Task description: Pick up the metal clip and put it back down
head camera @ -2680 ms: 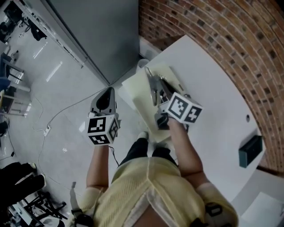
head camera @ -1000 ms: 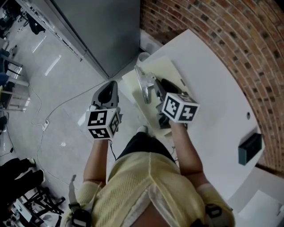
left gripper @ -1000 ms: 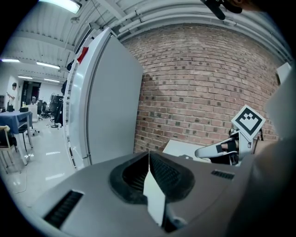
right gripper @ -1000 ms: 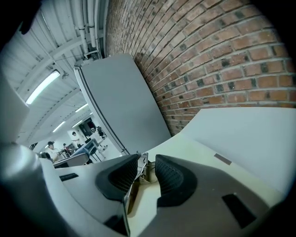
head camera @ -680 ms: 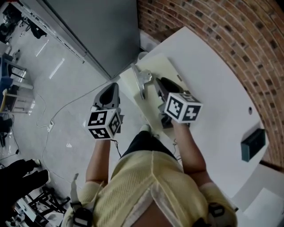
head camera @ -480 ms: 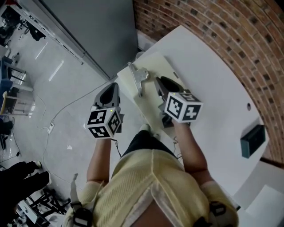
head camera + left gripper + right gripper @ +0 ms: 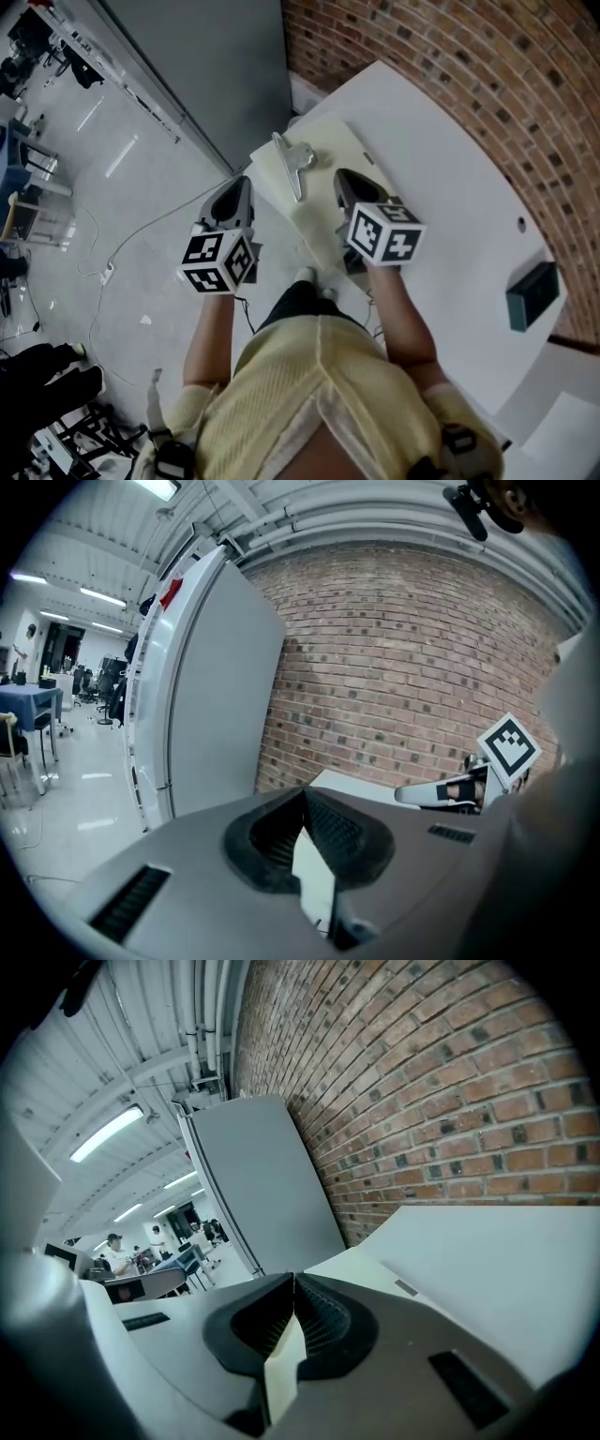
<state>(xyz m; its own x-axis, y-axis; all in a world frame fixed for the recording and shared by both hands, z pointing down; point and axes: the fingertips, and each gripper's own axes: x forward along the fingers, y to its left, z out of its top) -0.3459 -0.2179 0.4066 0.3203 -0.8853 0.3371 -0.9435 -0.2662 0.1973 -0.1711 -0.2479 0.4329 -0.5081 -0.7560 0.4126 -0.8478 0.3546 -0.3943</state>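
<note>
So the shiny silver metal clip (image 7: 294,162) is down on the pale cream rectangular sheet (image 7: 315,217), which sits near the edge of the white round table (image 7: 450,178). It's lying flat up by the sheet's far end, with nothing touching it.

The right gripper (image 7: 341,177) hangs over that same sheet, pointing roughly the clip's way but clearly apart from it; in the head view the clip is just past its tips and a bit to the left. Its jaws have just been closing, and in the right gripper view (image 7: 293,1280) the ribbed black pads meet at the tips with nothing caught between them. You only see the cream sheet (image 7: 367,1273) and the table beyond.

The left gripper (image 7: 241,182) is off the table altogether, out over the grey floor (image 7: 112,234) next to the table's edge. The left gripper view (image 7: 304,793) shows its pads together at the tips too, nothing in there. That same view catches the right gripper's marker cube (image 7: 509,746) off to the side.

Other stuff: a red brick wall (image 7: 487,66) curves behind the table, a big flat grey panel (image 7: 206,56) stands by it, and a small dark teal box (image 7: 531,294) sits on the table's far side, well away from the clip.
</note>
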